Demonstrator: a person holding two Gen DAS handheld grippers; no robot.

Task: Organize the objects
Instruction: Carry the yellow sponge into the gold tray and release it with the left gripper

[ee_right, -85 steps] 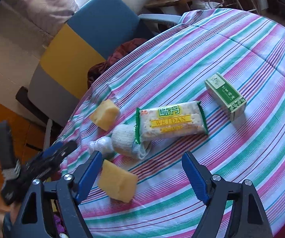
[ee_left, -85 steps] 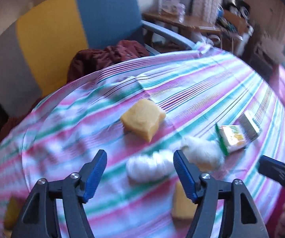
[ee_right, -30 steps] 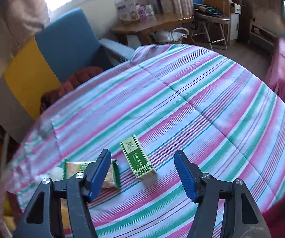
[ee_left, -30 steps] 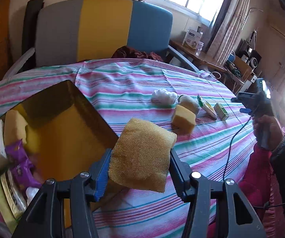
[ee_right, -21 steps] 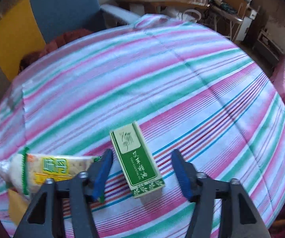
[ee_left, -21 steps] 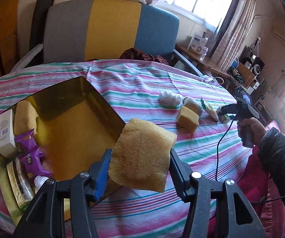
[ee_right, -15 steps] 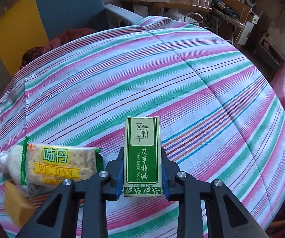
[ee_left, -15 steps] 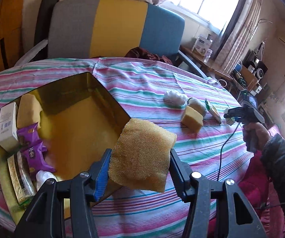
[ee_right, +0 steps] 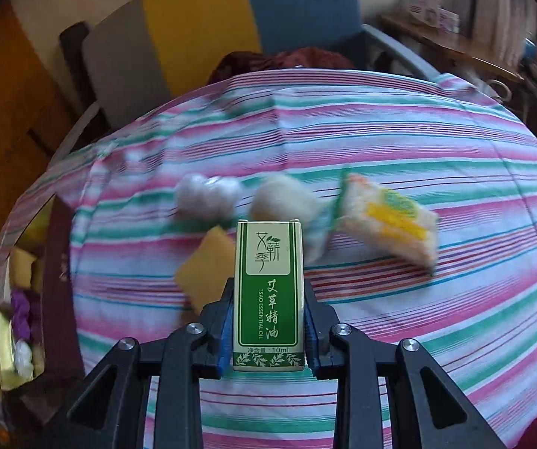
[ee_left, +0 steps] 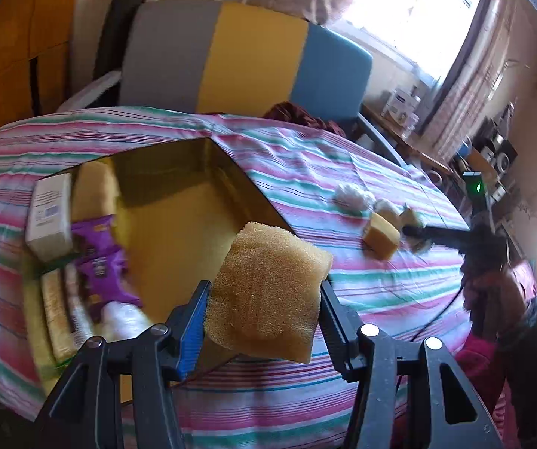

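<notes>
The left tool [ee_left: 263, 314] was clamped on a yellow sponge [ee_left: 268, 295], held in the air over the near corner of a gold tray [ee_left: 178, 232] that sat on the striped worktop [ee_left: 343, 288]. Inside the tray lay a white box [ee_left: 49, 215], another sponge [ee_left: 94, 191], purple packets [ee_left: 98, 258] and other small packs too blurred to name.

The right tool [ee_right: 268, 331] was clamped on a green essential oil box [ee_right: 268, 295], which stood upright between the pads, lifted above the cloth. Beyond it on the worktop lay a sponge block [ee_right: 206, 265], a cotton wad [ee_right: 206, 196], a pale rounded bundle [ee_right: 285, 198] and a cracker packet [ee_right: 390, 220], all near one another.
</notes>
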